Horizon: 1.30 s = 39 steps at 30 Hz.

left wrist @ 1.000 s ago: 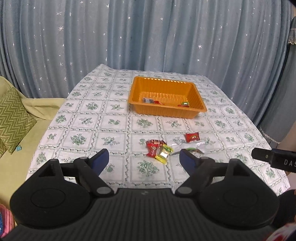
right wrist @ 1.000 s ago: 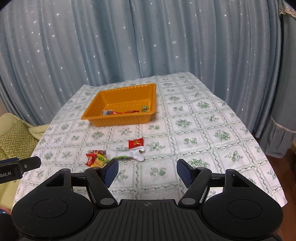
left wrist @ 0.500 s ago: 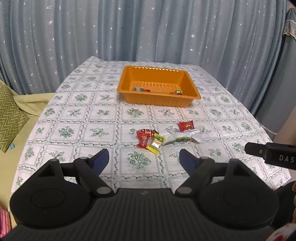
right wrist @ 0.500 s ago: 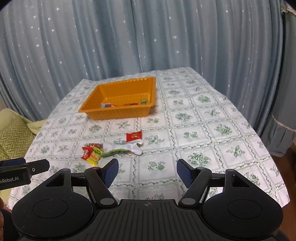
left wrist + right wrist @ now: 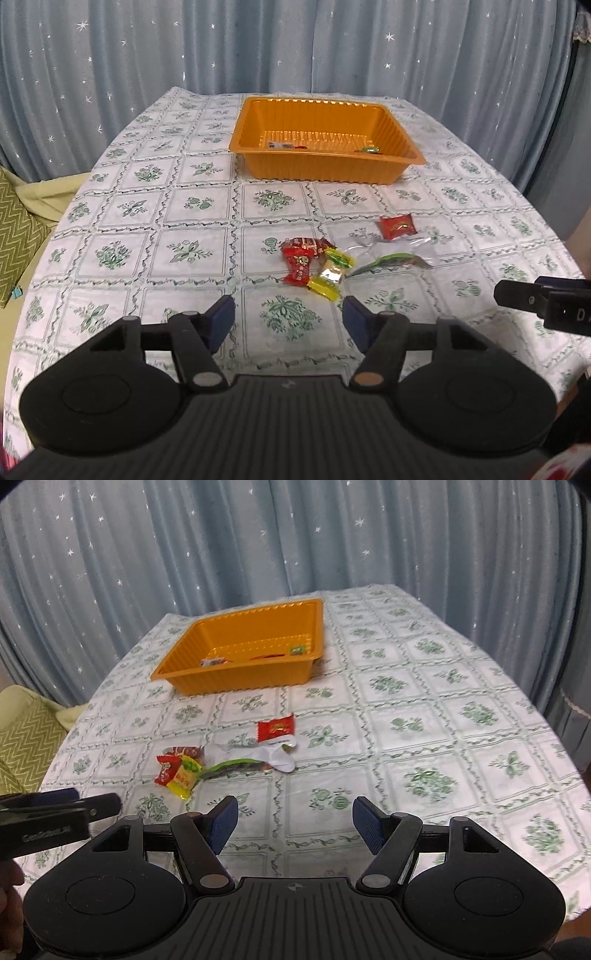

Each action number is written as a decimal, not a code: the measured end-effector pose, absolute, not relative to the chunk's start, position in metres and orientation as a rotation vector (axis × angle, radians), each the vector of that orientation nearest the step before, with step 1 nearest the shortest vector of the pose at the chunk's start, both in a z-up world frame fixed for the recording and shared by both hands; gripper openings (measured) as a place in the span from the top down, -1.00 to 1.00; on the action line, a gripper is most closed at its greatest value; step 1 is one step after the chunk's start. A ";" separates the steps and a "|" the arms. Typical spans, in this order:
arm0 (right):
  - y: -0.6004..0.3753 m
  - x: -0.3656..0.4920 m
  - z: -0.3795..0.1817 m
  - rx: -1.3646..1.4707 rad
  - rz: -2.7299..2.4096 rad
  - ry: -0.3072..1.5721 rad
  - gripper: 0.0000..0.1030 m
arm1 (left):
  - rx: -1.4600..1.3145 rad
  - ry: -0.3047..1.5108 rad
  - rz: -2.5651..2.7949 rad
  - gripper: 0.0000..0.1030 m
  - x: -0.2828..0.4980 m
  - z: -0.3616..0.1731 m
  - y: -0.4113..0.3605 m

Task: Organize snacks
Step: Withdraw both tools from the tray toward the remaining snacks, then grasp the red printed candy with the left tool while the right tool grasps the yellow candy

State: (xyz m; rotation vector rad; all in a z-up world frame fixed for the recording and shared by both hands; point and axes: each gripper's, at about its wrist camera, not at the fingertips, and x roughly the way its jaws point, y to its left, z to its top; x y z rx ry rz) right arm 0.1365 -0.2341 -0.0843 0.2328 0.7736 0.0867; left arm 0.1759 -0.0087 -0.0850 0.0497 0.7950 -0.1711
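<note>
Approach phase, by my reading: both tools over the near edge of the tablecloth (image 5: 192, 206), nothing picked yet. Left gripper (image 5: 288, 319) empty, jaws closing on air; better to hold them wide until they straddle one wrapper. Right gripper (image 5: 291, 819) released, empty. Snack cluster (image 5: 317, 266) lies loose at 12 o'clock from the left gripper, near but apart; red packet (image 5: 275, 727) sits at 12 o'clock from the right gripper. Orange tray (image 5: 325, 173) beyond at 12, a few snacks already inside. Take singles; wrappers overlap and look slippery.
</note>
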 end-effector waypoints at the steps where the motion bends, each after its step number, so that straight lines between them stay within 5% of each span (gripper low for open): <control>1: -0.232 0.139 -0.087 0.236 0.089 0.776 -0.34 | 0.056 0.799 -0.174 -0.13 0.181 -0.088 -0.009; 7: -0.221 0.159 -0.101 0.247 0.119 0.786 -0.32 | 0.075 0.808 -0.195 0.08 0.206 -0.101 -0.011; 14: -0.212 0.179 -0.114 0.249 0.111 0.802 -0.08 | 0.106 0.812 -0.240 0.21 0.236 -0.116 -0.014; 23: -0.210 0.192 -0.125 0.260 0.103 0.818 -0.07 | 0.135 0.840 -0.273 0.41 0.261 -0.133 -0.026; 28: -0.206 0.196 -0.127 0.262 0.106 0.820 -0.07 | 0.157 0.855 -0.282 0.71 0.261 -0.139 -0.028; 39: -0.165 0.203 -0.122 0.264 0.198 0.802 -0.02 | 0.077 0.825 -0.186 0.72 0.246 -0.114 0.017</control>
